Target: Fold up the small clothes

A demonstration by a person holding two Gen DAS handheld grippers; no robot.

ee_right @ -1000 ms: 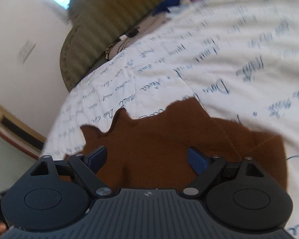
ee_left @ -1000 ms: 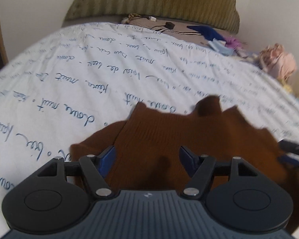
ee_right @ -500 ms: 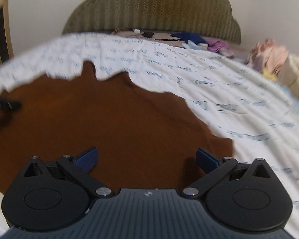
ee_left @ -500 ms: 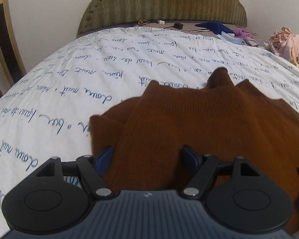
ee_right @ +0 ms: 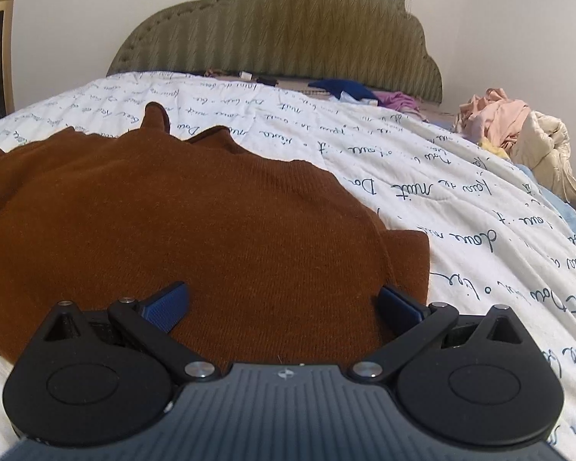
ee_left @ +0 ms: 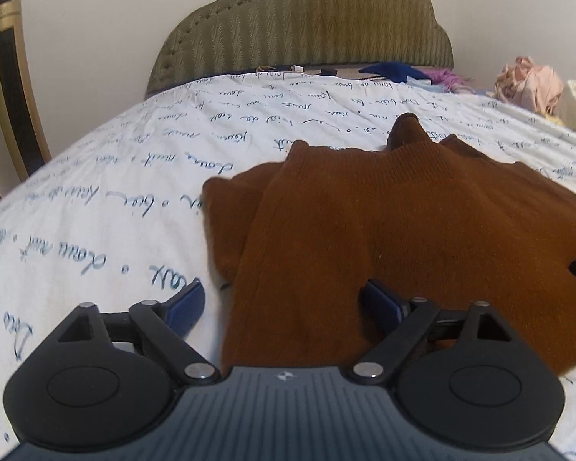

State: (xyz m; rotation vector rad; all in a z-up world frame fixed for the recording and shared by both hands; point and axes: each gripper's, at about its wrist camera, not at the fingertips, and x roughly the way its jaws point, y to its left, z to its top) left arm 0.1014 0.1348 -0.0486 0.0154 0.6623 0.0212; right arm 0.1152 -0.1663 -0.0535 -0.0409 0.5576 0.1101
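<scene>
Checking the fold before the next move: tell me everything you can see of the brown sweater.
The brown sweater is a fine ribbed knit lying folded and mostly flat on the bedspread, an underlayer peeking out at each side and a bump at its far edge. Left gripper, jaws opening, and open right gripper straddle its near edge, gripping nothing.

Bare quilt (ee_left: 96, 199) left of sweater (ee_left: 403, 223)

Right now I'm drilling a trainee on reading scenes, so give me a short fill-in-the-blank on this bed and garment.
1. The sweater lying on the bedspread is ____ in colour.
2. The bedspread is white with handwriting printed in ____.
3. The right gripper has its jaws ____, pressing on nothing.
4. Behind the bed stands a padded ____ headboard.

Missing words: brown; blue; open; green
</scene>
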